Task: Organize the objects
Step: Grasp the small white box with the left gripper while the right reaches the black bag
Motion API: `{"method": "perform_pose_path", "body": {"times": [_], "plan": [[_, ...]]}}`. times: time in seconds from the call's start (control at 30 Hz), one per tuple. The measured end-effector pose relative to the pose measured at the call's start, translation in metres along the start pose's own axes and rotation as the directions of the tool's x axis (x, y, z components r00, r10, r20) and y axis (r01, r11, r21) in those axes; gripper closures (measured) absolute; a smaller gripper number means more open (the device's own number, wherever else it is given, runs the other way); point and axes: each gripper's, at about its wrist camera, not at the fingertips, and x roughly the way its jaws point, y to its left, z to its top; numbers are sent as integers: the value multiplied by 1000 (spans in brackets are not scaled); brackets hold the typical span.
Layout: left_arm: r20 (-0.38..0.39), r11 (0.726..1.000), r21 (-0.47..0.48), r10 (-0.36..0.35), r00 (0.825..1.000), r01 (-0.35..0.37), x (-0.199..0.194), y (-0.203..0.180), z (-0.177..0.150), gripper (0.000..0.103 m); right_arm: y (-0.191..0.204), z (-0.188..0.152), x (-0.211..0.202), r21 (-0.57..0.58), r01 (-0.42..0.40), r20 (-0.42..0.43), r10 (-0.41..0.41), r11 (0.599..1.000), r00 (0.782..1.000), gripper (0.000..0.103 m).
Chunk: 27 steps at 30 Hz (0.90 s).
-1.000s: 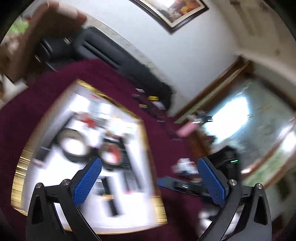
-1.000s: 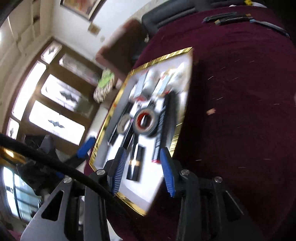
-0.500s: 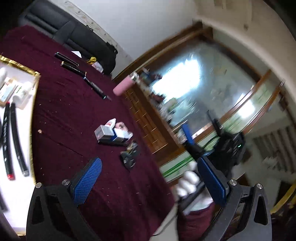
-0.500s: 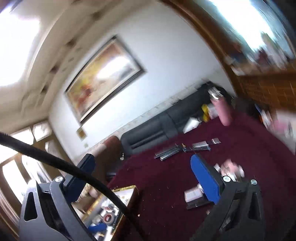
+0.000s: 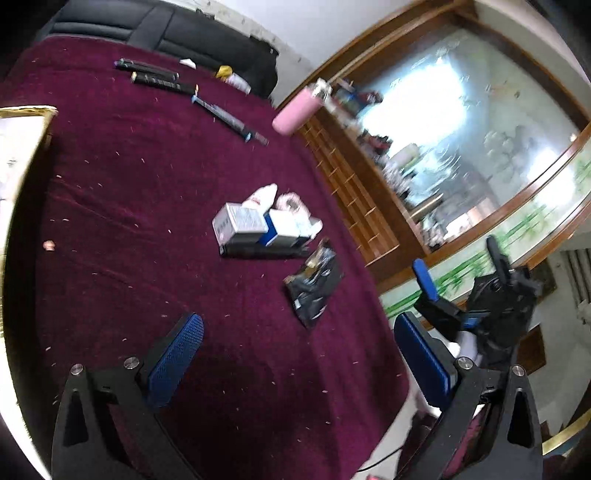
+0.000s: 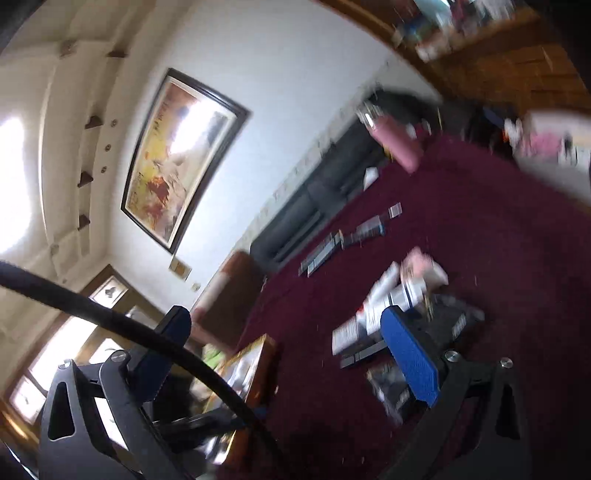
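A pile of small boxes and tubes (image 5: 264,223) lies on the maroon table cloth (image 5: 147,192), with a long black stick in front of it and a black foil packet (image 5: 314,286) to its right. My left gripper (image 5: 299,354) is open and empty, held above the cloth short of the packet. My right gripper (image 6: 291,354) is open and empty; it shows in the left wrist view (image 5: 432,295) beyond the table's right edge. The pile shows blurred in the right wrist view (image 6: 391,306). The gold-rimmed tray (image 5: 26,110) is at the far left.
Several dark pens (image 5: 162,77) lie in a row at the table's far side. A pink bottle (image 5: 299,110) stands at the far right corner. A black sofa (image 5: 166,26) is behind the table, and a wooden cabinet (image 5: 354,199) to its right.
Both grippers have swung away from the tray toward the right side of the table. The right gripper's jaws have opened wide. The pile and packet now lie ahead of the left gripper.
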Motion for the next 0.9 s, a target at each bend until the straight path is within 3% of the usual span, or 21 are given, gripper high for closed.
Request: {"method": "perform_pose_path", "body": {"times": [0.07,0.13,0.2,0.3,0.4,0.57,0.6,0.63,0.67,0.7,0.77,0.9], "plan": [[-9,993,77,88,996,-87,15,-8,2,2,-12,5,1,40,19,-49,-17,999,999,0],[19,961,208,184,983,-184,25,-22,6,2,-24,3,1,64,48,-61,-44,997,997,0],[67,887,369,271,960,-277,37,-39,12,2,-34,0,3,86,65,-69,-59,994,996,0],[107,785,534,304,947,-312,58,-54,23,2,-45,-3,5,111,91,-85,-82,990,993,0],[90,727,611,331,939,-315,86,-56,37,3,-53,-5,9,120,104,-99,-93,987,991,0],[23,732,611,363,932,-300,125,-39,52,6,-54,-3,12,98,128,-111,-117,987,987,0],[8,737,608,368,930,-297,131,-36,54,14,-55,-2,13,93,135,-114,-124,986,986,0],[-25,755,595,360,933,-276,136,-32,56,37,-55,-2,14,90,143,-119,-132,986,984,0],[-67,780,571,357,932,-257,142,-28,58,53,-56,-2,16,88,148,-125,-136,985,983,0],[-102,803,543,353,930,-246,144,-24,59,55,-57,-1,17,85,154,-133,-142,984,981,0],[-111,834,509,308,945,-212,136,-21,57,56,-58,0,20,84,169,-146,-156,982,977,0],[-100,868,462,253,962,-180,112,-18,45,56,-56,-2,29,57,211,-176,-199,976,964,0]]}}
